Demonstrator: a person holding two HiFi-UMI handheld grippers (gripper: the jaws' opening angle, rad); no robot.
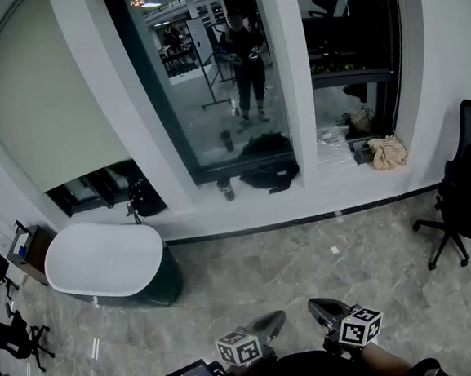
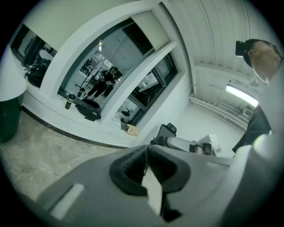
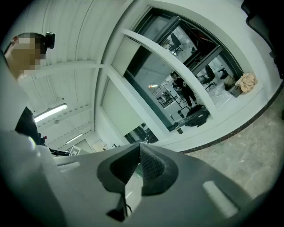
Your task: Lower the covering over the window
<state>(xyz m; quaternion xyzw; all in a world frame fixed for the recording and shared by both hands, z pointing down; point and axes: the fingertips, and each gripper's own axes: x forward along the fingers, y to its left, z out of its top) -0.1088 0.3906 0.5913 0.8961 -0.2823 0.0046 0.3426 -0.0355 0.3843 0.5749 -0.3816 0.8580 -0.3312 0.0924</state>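
Left gripper (image 1: 272, 319) and right gripper (image 1: 321, 305) sit shut and empty at lower centre, well apart from the uncovered window (image 1: 210, 87), evidently awaiting approach.

- The left gripper (image 1: 273, 320) is held low, close to the person's body, at the bottom of the head view. Its tip points ahead and a little to the right.
- Its jaws are pressed together. The dark ribbed pads (image 2: 131, 166) meet, with nothing between them.
- The right gripper (image 1: 315, 305) is just beside it, tip pointing ahead and a little to the left. The two tips lean toward each other but do not touch.
- Its jaws are closed too, and they hold nothing.
- The left cube (image 1: 240, 348) and the right cube (image 1: 361, 326) sit on top of the grippers.
- The right arm (image 1: 388, 365) comes in from the bottom edge.
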